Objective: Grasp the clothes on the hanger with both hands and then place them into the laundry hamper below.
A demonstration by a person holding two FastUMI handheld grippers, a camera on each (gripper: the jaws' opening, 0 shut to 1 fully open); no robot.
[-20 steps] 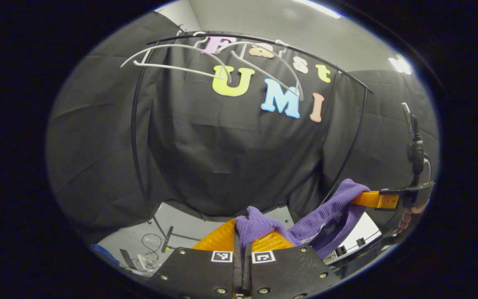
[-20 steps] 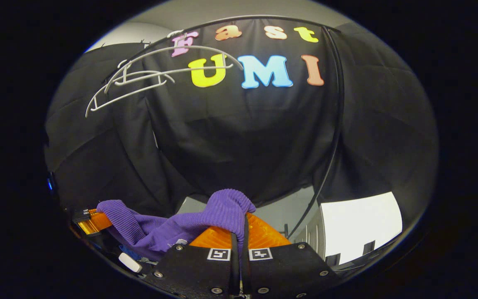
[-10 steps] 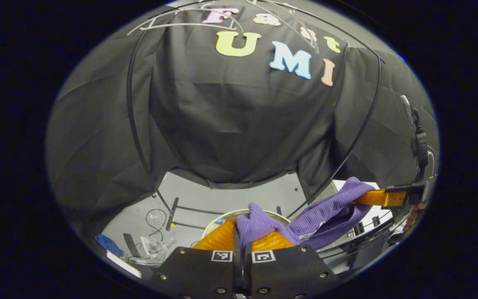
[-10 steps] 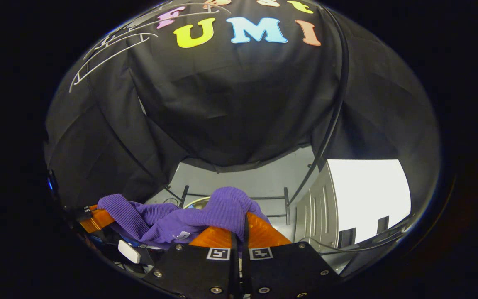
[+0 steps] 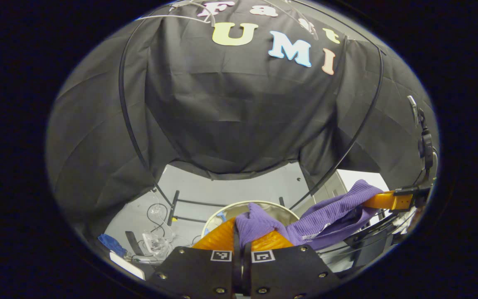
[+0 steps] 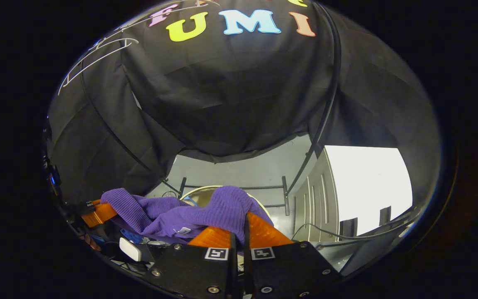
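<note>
Pinching purple garment (image 5: 322,214): left hand-held gripper (image 5: 242,236); right hand-held gripper (image 6: 239,232); hamper (image 5: 280,209) beneath.

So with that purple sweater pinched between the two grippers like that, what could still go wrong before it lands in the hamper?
1. Each gripper pinches only a small bunch of the purple sweater; the left gripper or right gripper could lose it.
2. The laundry hamper has a fairly narrow rim, and the sweater stretches well to the side of it, so part could drape over the edge or miss.
3. Cables lie on the floor nearby, where a dropped sweater could land.
</note>
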